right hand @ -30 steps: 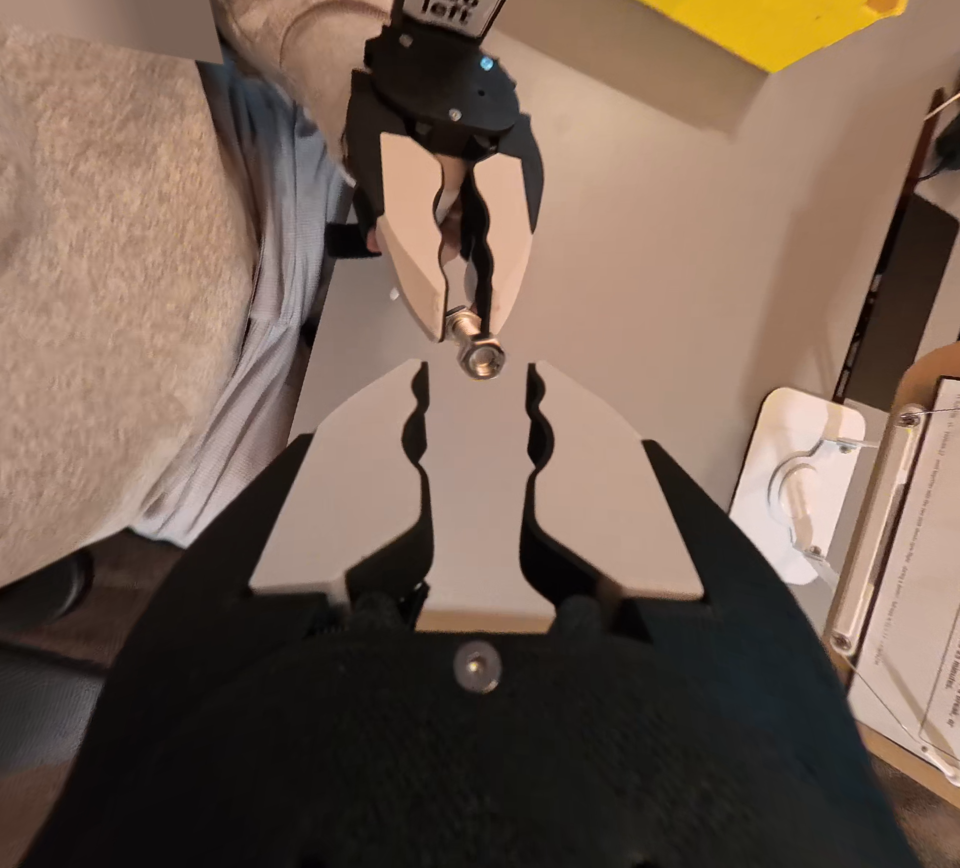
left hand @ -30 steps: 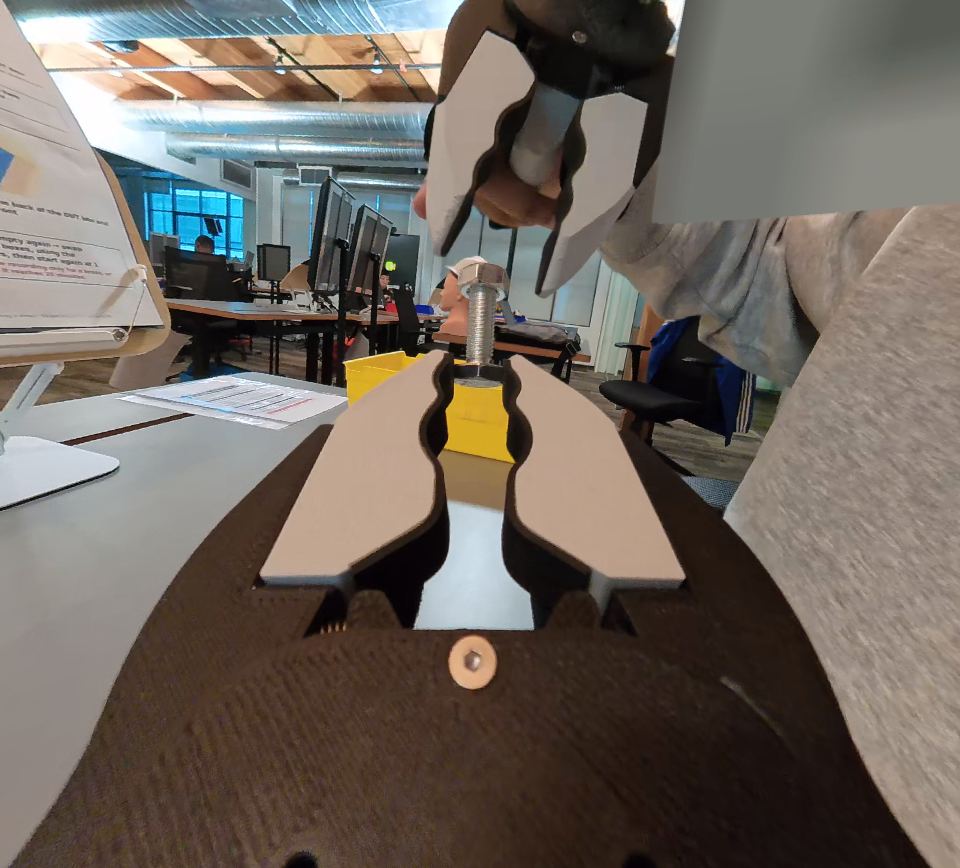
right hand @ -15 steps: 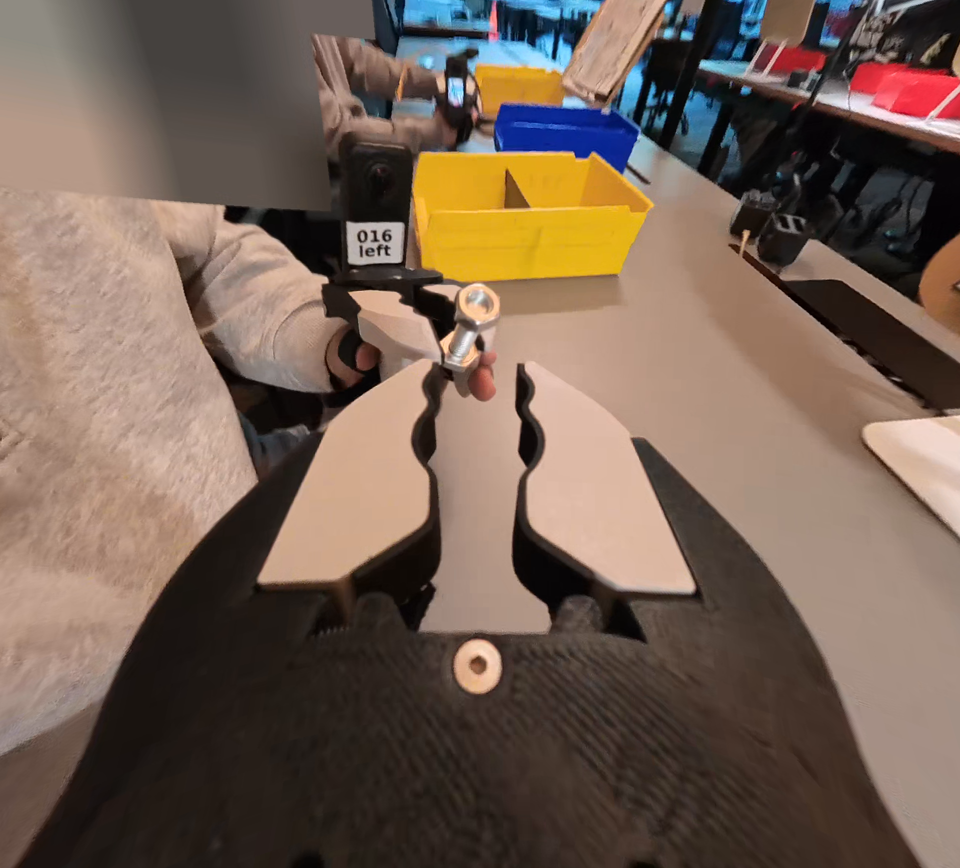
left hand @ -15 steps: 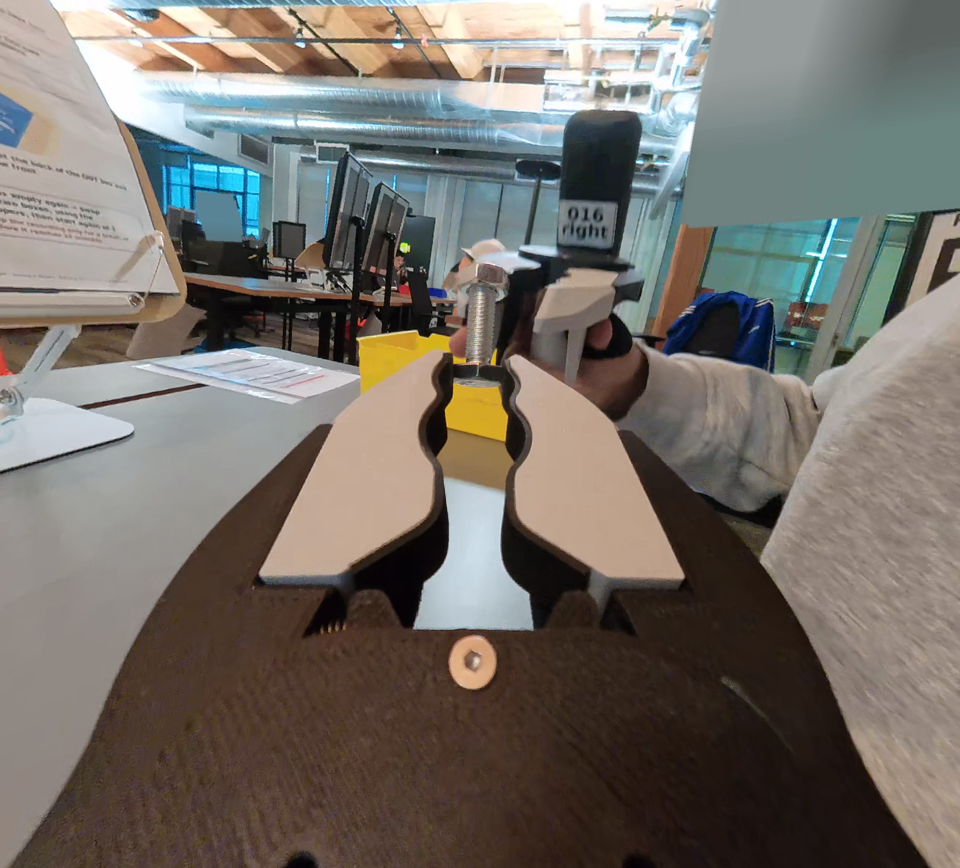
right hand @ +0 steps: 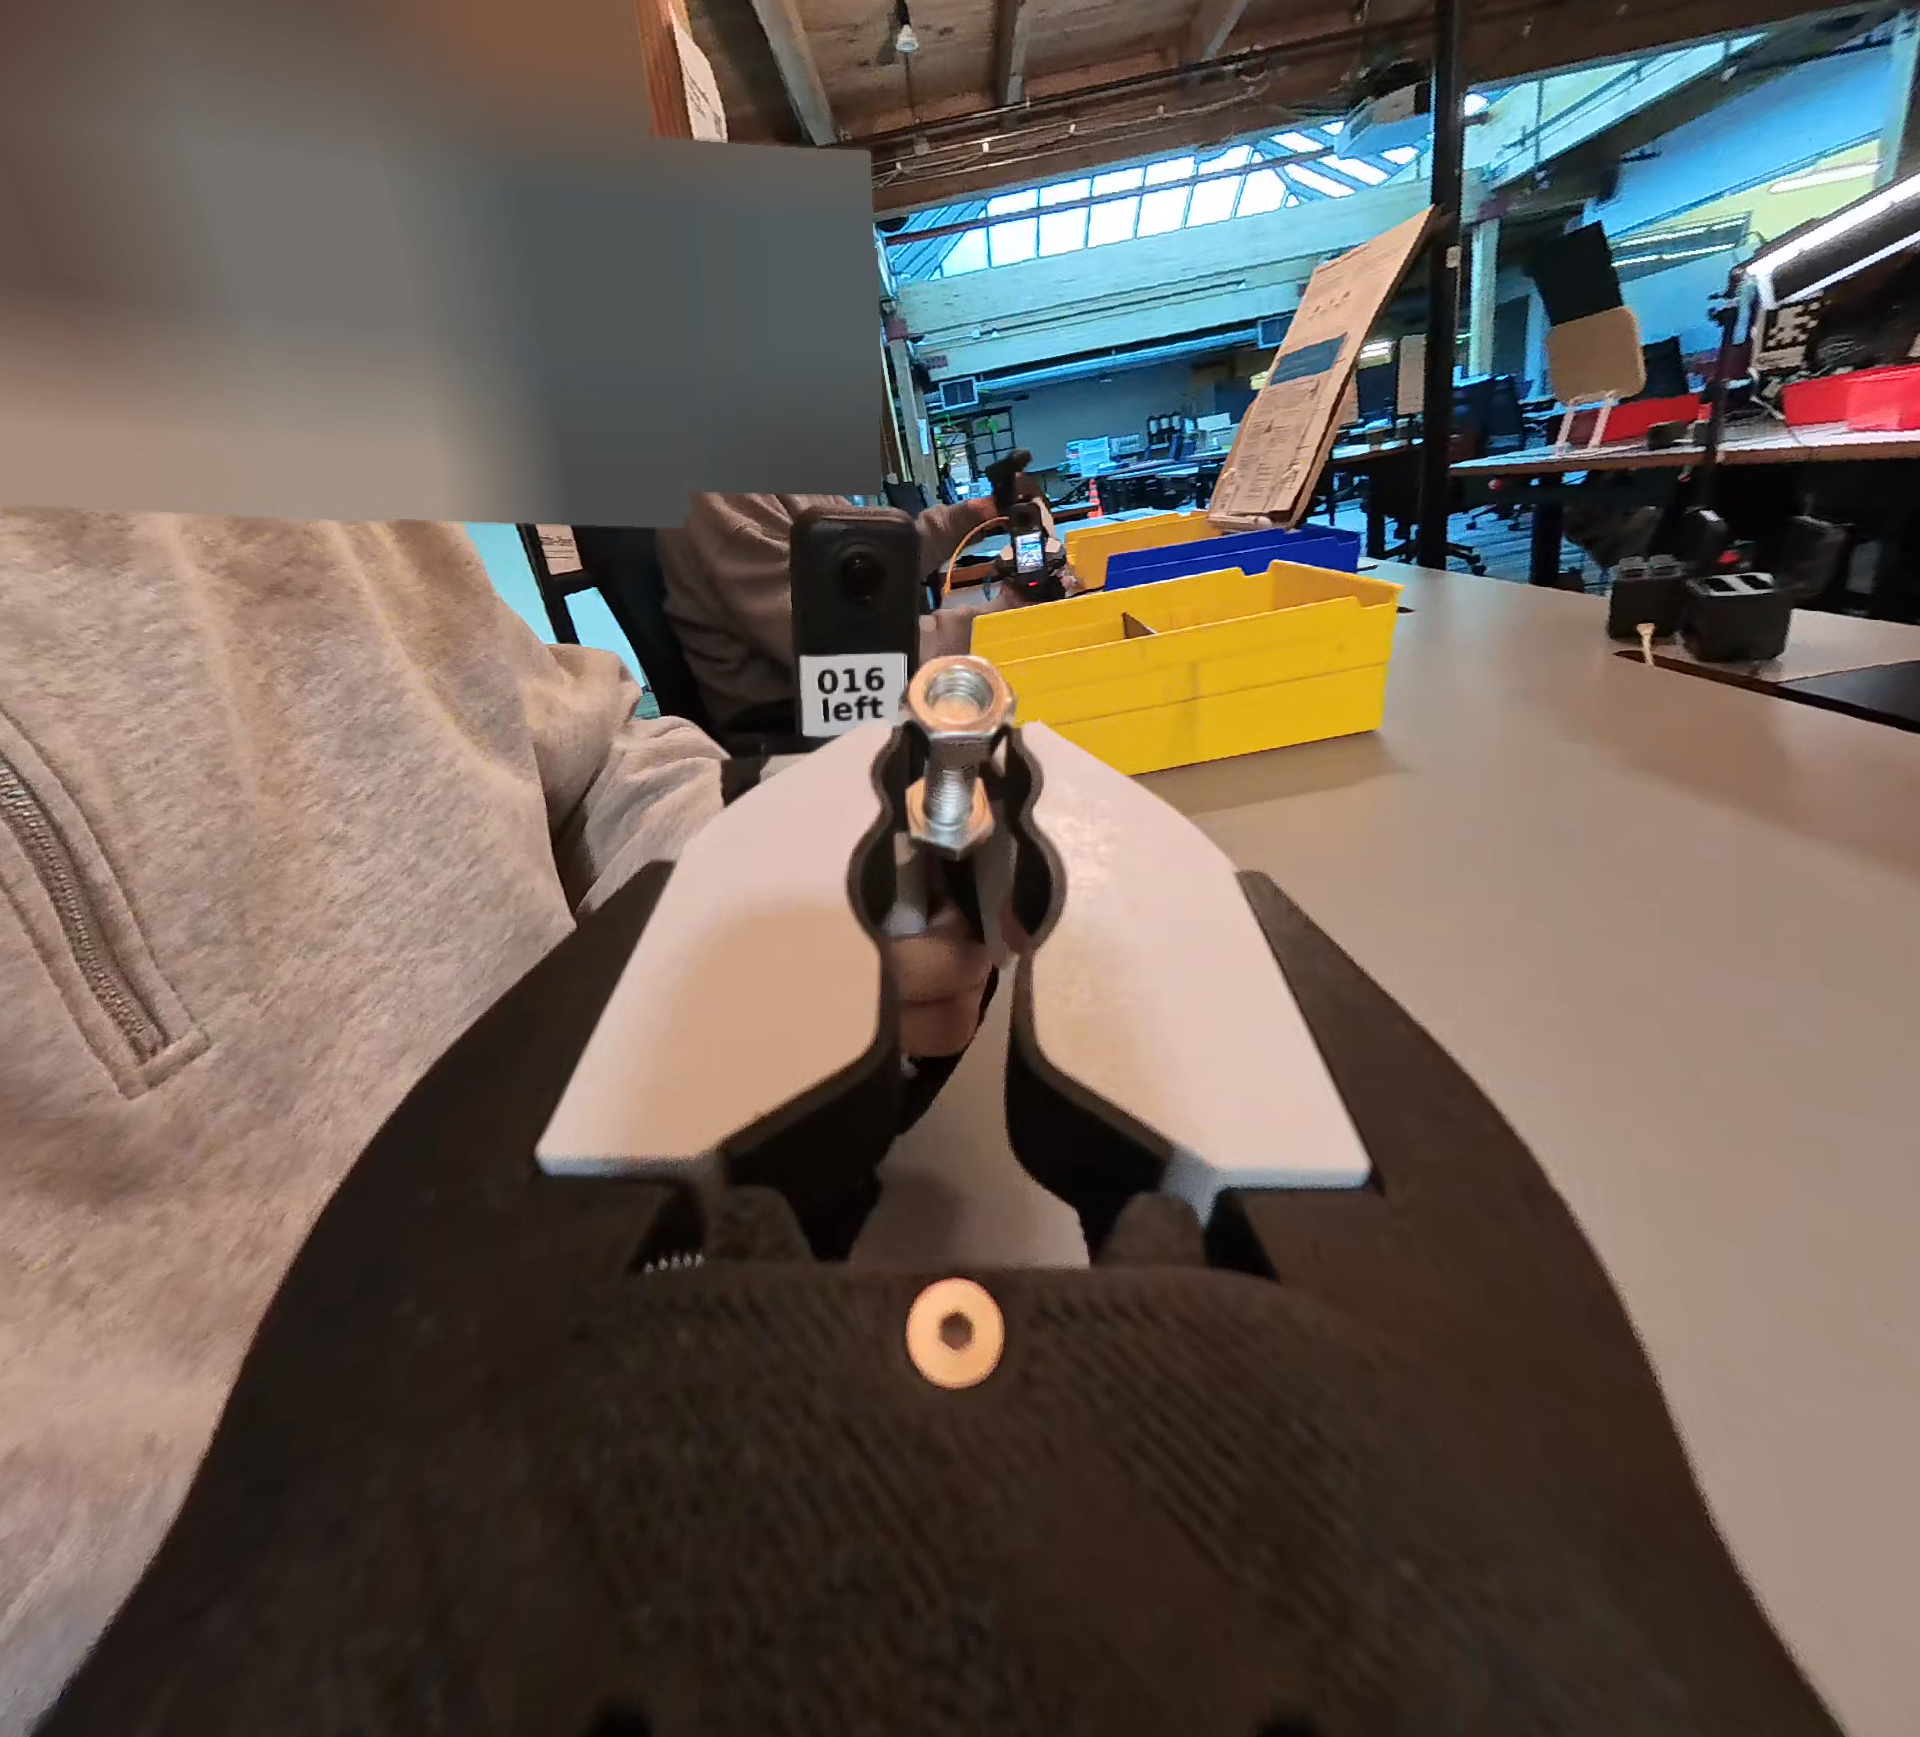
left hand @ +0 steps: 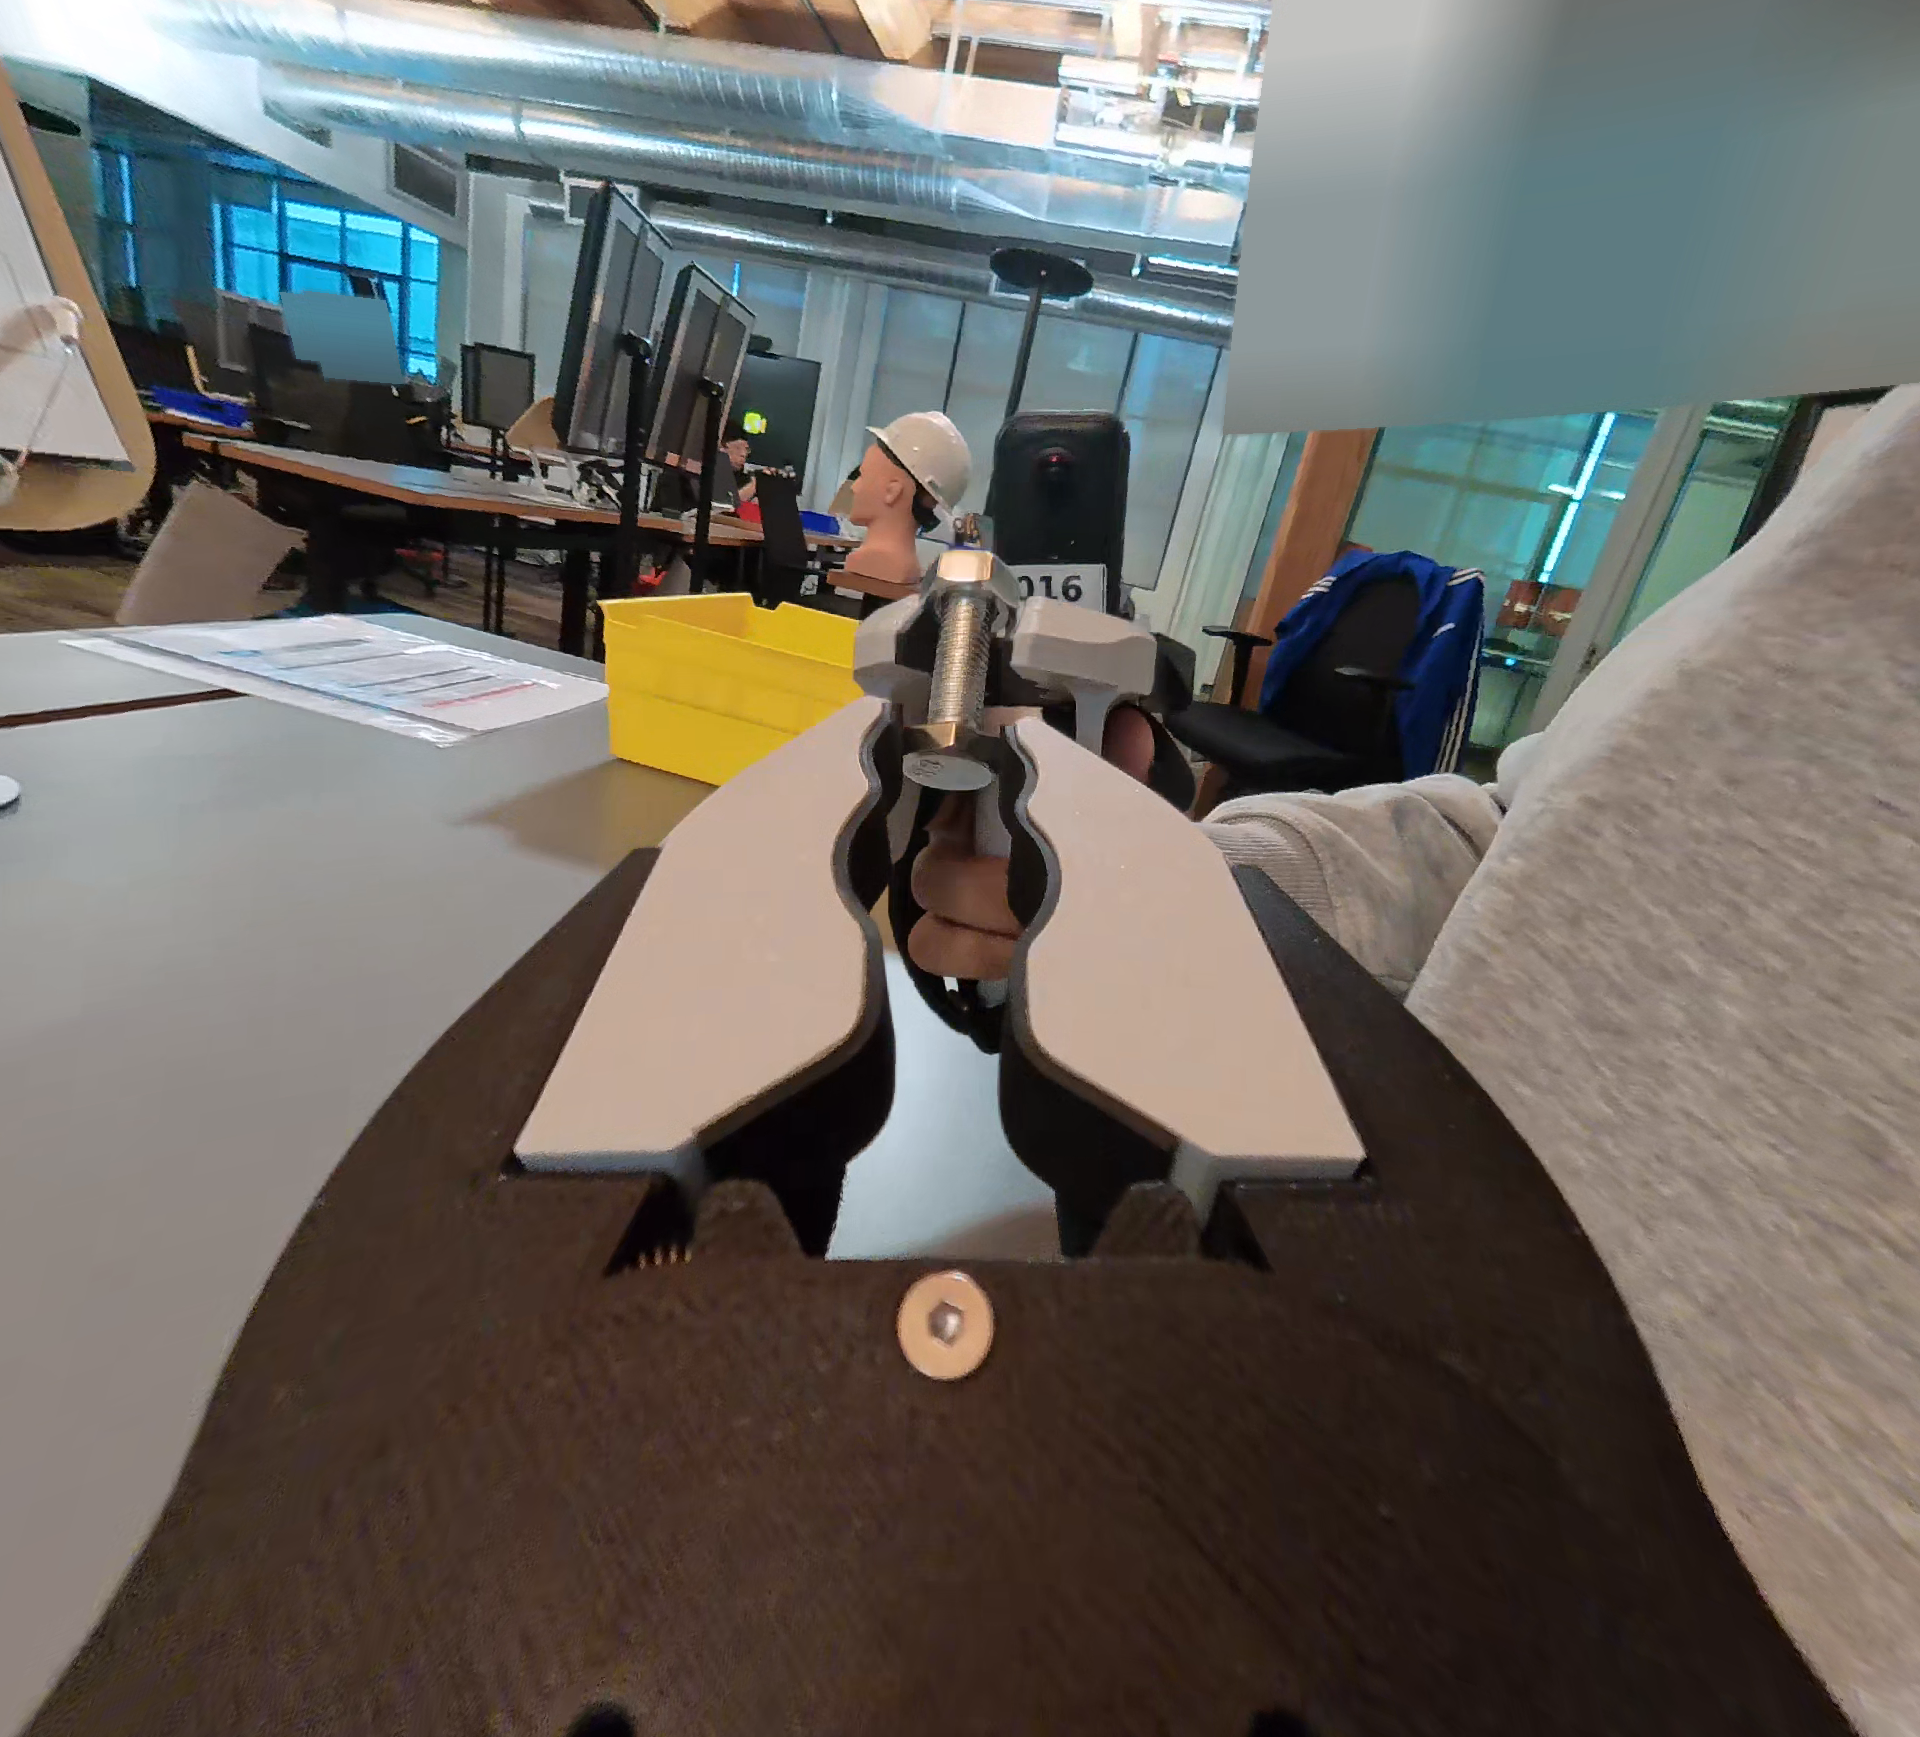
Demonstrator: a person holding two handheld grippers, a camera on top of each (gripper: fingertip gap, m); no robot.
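The left gripper (left hand: pixel 948 768) has its jaws closed on the head of a bolt (left hand: pixel 958 667), whose long axis stands nearly upright with the threaded end on top. Facing it, the right gripper (right hand: pixel 951 788) meets the same bolt: its jaws look pressed on the nut (right hand: pixel 958 702) near the shaft's top, though I cannot tell for sure. Both hang above the desk (right hand: pixel 1558 908). A yellow bin (right hand: pixel 1195 659) sits beyond.
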